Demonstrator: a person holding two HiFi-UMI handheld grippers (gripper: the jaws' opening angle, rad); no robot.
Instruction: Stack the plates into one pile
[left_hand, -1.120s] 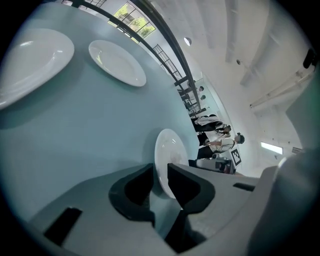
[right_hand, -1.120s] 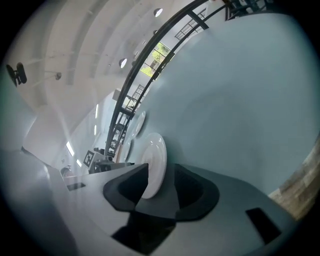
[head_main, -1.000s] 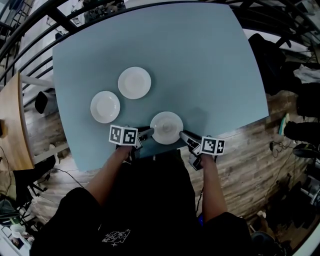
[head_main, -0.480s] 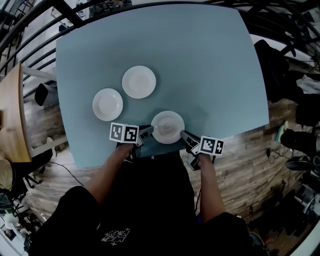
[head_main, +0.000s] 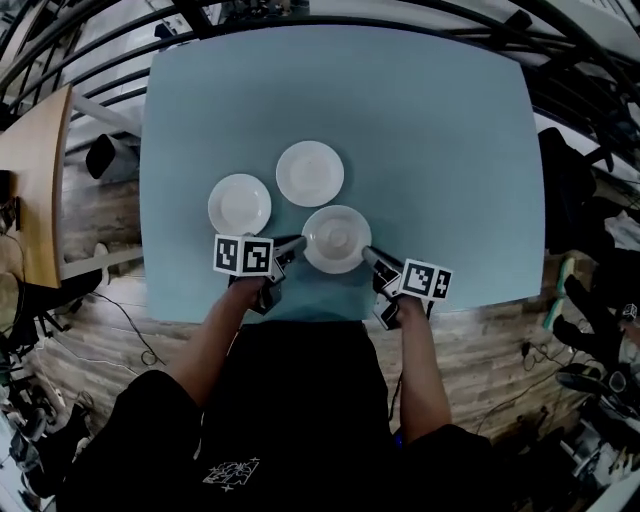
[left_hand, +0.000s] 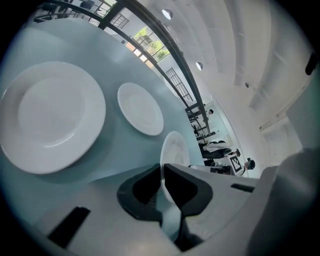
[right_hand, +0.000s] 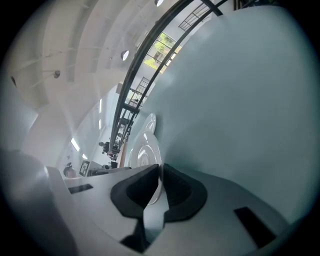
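Observation:
Three white plates are on the blue-grey table (head_main: 430, 150). Both grippers hold the nearest plate (head_main: 337, 238) by its rim. My left gripper (head_main: 297, 243) is shut on its left edge, and the thin rim stands clamped between the dark pads (left_hand: 161, 170). My right gripper (head_main: 368, 256) has just closed its jaws on the right edge, with the rim between them (right_hand: 160, 172). A second plate (head_main: 239, 204) lies to the left and a third plate (head_main: 310, 173) just beyond; in the left gripper view they are the big left plate (left_hand: 50, 115) and the far plate (left_hand: 140, 108).
The table's front edge (head_main: 330, 315) runs just below the grippers, with plank floor (head_main: 500, 340) beyond it. A wooden tabletop (head_main: 35, 180) stands at the far left. Black railings (head_main: 560, 60) curve round the back.
Both grippers have carried the nearest plate away from the table's front edge, closer to the other two plates. The right jaws went from open to shut on its rim.

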